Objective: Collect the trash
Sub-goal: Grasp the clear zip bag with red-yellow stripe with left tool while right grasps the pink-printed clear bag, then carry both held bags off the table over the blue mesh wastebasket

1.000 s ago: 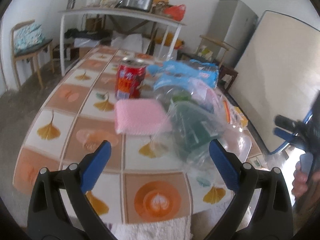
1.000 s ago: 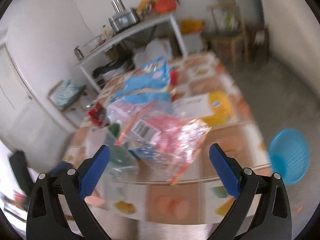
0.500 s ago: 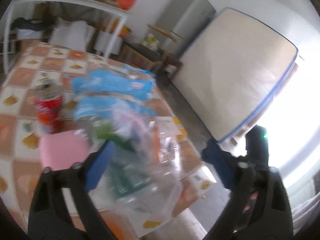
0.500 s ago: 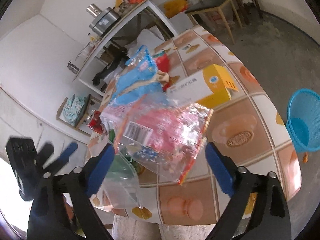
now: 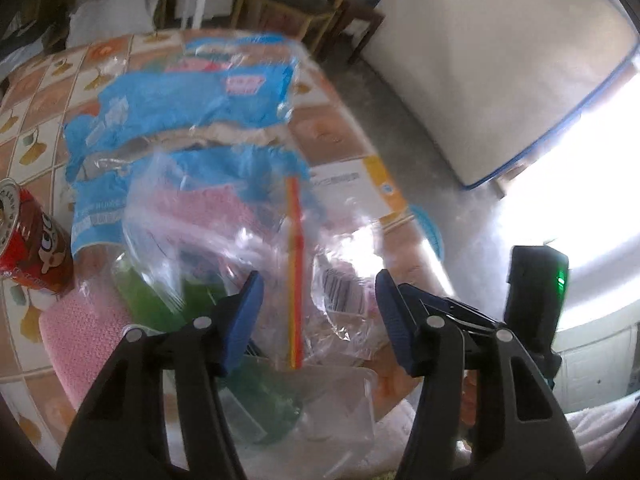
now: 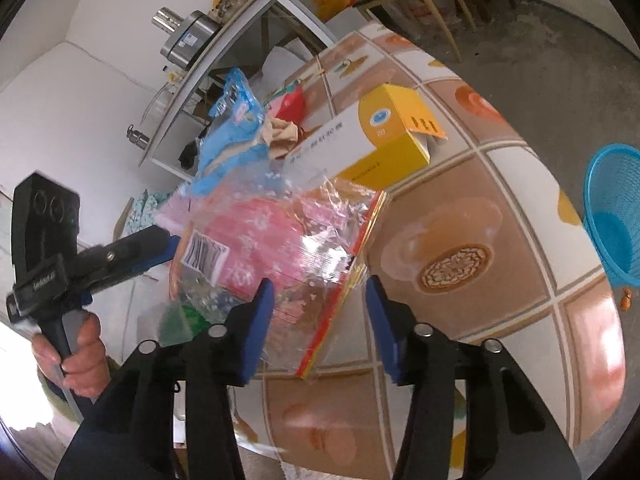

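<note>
Clear bag [image 6: 280, 248] bears a barcode label; its print perhaps unreadable

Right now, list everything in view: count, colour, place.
clear plastic bag: one, clear with red-yellow edge, table front
blue wrapper: one, blue, behind the bag
soda can: one, red, table left
pink sponge: one, pink, beside the can
carton: one, white and yellow, mid-table
basket: one, blue, floor right
table: one, orange-white tiled
left gripper: open, at the bag
right gripper: open, at the bag
</note>
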